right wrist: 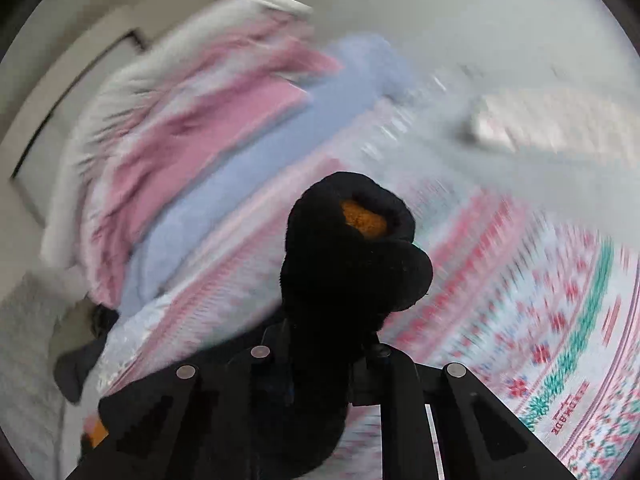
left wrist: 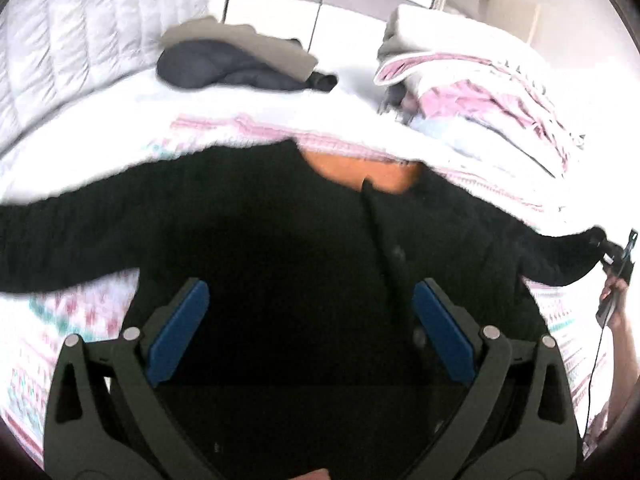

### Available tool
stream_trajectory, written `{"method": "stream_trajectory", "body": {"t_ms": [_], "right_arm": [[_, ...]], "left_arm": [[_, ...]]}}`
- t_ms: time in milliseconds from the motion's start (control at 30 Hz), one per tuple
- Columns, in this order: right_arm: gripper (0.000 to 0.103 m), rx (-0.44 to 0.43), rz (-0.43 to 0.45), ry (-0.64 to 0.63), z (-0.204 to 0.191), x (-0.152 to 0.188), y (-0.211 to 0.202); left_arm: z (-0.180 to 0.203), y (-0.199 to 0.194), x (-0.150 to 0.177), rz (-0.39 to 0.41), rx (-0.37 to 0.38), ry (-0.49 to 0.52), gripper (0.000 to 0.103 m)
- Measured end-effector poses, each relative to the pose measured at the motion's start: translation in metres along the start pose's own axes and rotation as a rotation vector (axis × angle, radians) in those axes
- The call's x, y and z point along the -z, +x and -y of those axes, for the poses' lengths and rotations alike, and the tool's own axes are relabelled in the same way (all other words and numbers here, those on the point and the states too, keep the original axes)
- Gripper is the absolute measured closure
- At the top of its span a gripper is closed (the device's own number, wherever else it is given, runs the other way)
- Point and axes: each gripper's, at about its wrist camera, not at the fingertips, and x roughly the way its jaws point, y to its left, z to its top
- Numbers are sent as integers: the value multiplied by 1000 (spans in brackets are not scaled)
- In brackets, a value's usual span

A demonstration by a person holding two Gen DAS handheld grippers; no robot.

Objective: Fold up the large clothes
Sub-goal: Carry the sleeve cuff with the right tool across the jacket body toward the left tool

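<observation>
The left tongs [left wrist: 310, 332] stand wide open at the lower middle of the left wrist view, two blue pads [left wrist: 178, 332] spread apart above the body of the one black cardigan [left wrist: 256, 240], holding nothing. That garment lies front-up across the middle of the frame on the bed [left wrist: 80, 320], its orange lining [left wrist: 360, 172] showing at the neck, a row of dark buttons running down its front, and its two sleeves stretched toward the left and right edges.

The right tongs [right wrist: 328, 344], at the lower middle of the right wrist view, are closed on the black sleeve cuff [right wrist: 352, 256], which bulges up between the fingers with orange inside its opening. In the left wrist view the same tongs appear small at the far right edge, at the end of the sleeve, with the person's hand [left wrist: 614, 300] on them and a thin cable hanging below.

The bed cover is white with pink and green knit-style bands; small red lettering at the lower right of the right wrist view is too blurred to read.

Farther out, two heaps sit on the bed: a dark-and-beige clothes pile [left wrist: 240, 60] at upper centre-left, and a pink, white and pale blue pile [left wrist: 480, 96] at upper right.
</observation>
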Motion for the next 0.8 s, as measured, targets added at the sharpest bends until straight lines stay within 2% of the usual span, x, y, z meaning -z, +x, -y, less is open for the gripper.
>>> {"method": "stream_trajectory", "body": {"t_ms": [100, 233, 367, 467, 667, 800], "right_arm": [[87, -76, 61, -130, -65, -10, -32], [87, -181, 83, -288, -153, -7, -77], [87, -250, 92, -444, -245, 11, -105], [87, -324, 56, -540, -309, 42, -120], [87, -500, -103, -704, -431, 129, -122], [86, -542, -208, -783, -481, 187, -103]], "left_arm": [[-5, 12, -15, -6, 71, -54, 1], [-19, 23, -28, -21, 206, -163, 1], [-27, 31, -35, -13, 245, -189, 1], [-39, 33, -38, 2, 264, -204, 1], [-68, 39, -41, 40, 347, -275, 1], [-81, 41, -40, 62, 404, -294, 8]]}}
